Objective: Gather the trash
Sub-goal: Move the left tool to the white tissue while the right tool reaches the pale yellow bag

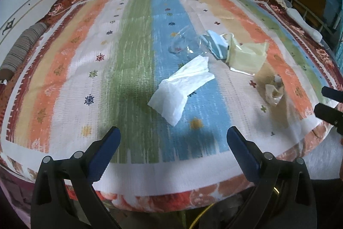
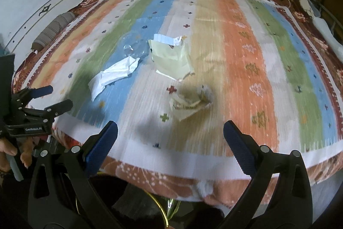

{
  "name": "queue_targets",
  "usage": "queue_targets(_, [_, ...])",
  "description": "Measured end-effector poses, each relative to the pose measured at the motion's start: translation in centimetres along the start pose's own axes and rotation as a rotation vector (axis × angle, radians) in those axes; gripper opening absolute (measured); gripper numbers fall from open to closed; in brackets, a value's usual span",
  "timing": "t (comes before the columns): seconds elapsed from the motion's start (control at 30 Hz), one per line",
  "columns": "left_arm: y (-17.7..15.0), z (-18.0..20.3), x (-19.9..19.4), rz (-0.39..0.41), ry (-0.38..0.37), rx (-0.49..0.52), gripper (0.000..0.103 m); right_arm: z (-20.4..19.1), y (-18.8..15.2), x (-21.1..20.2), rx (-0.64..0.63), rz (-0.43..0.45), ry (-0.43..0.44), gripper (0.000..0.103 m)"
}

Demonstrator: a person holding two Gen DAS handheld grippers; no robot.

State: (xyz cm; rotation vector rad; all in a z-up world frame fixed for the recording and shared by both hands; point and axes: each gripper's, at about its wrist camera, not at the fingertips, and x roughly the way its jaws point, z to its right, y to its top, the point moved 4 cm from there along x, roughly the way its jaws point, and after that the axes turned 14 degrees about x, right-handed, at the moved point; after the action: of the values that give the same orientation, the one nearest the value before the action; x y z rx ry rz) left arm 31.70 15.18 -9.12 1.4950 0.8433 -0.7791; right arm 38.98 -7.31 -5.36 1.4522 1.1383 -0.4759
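Both tongs hang wide open and empty over the near edge of a striped cloth [image 1: 64,70]. A white tissue [image 1: 182,87] lies ahead of the left gripper [image 1: 173,132]. A crumpled wrapper [image 2: 190,100] lies just ahead of the right gripper [image 2: 170,126], with a pale yellow bag [image 2: 171,59] beyond it.

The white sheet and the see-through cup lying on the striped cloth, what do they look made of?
The white sheet looks like soft tissue paper: matte, creased, limp edges. The cup, tipped on its side, appears to be thin clear plastic: the blue stripe shows through it and its rim catches glossy highlights. Glass is less likely but cannot be excluded.
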Motion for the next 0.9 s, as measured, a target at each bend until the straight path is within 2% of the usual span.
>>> queue_targets(0.1, [0.3, -0.5, 1.1, -0.010, 0.001, -0.005, 0.097, -0.2, 0.7, 0.5, 0.020, 0.007, 0.013, 0.094])
queue_targets(0.3, [0.9, -1.4, 3.0, -0.021, -0.042, -0.044, 0.097, -0.8, 2.4, 1.4, 0.053, 0.036, 0.042, 0.093])
queue_targets(0.57, [2.2, -1.3, 4.6, -0.020, -0.069, -0.018, 0.097, -0.4, 4.5, 3.5, 0.078, 0.065, 0.023, 0.091])
queue_targets(0.77, [2.9, -1.3, 6.1, -0.021, -0.120, 0.010, 0.094, -0.1, 5.9, 5.2, 0.081, 0.058, 0.014, 0.085])
queue_targets(0.83, [3.0, -1.2, 6.4, -0.006, -0.168, 0.027, 0.092, 0.1, 6.4, 5.9, 0.082, 0.053, 0.018, 0.078])
queue_targets(0.9, [3.2, -1.0, 6.4, 0.007, -0.183, 0.056, 0.092, 0.3, 6.8, 6.5, 0.093, 0.050, 0.014, 0.077])
